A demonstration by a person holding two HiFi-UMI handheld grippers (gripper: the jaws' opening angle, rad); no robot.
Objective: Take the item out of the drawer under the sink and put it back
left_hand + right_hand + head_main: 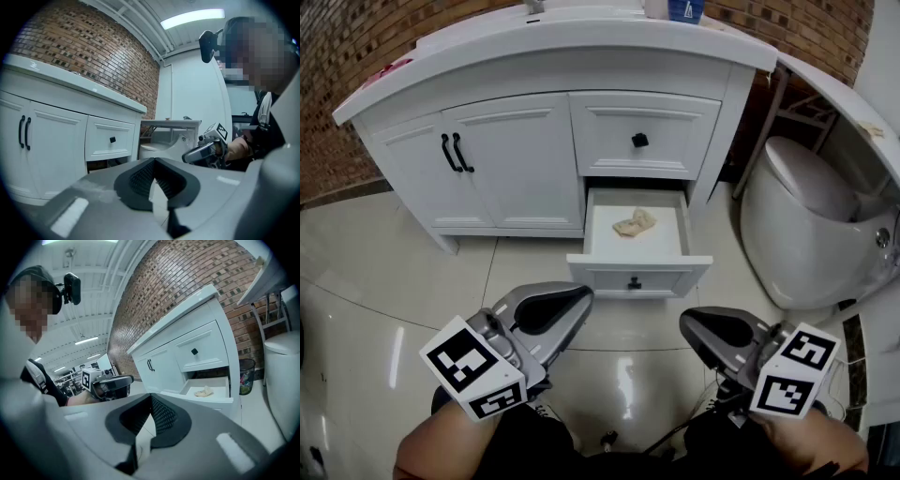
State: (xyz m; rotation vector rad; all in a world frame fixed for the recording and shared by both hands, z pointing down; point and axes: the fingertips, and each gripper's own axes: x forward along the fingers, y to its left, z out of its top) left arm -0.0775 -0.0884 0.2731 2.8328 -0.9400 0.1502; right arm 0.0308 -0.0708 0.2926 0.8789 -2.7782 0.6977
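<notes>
The lower drawer (637, 274) of the white vanity (506, 169) stands pulled open. A small beige crumpled item (634, 223) lies on its white bottom; the right gripper view shows the item (203, 391) too. My left gripper (579, 296) hovers low over the floor, in front of the drawer and to its left, jaws shut with nothing between them (153, 161). To the drawer's front right hangs my right gripper (687, 324), likewise shut and empty (151, 397). Both are well short of the drawer.
A white toilet (806, 225) stands right of the vanity. Above the open drawer is a shut drawer with a black knob (639, 140); two doors with black handles (455, 152) are to its left. A dark waste bin (245, 373) sits by the brick wall. The floor is glossy tile.
</notes>
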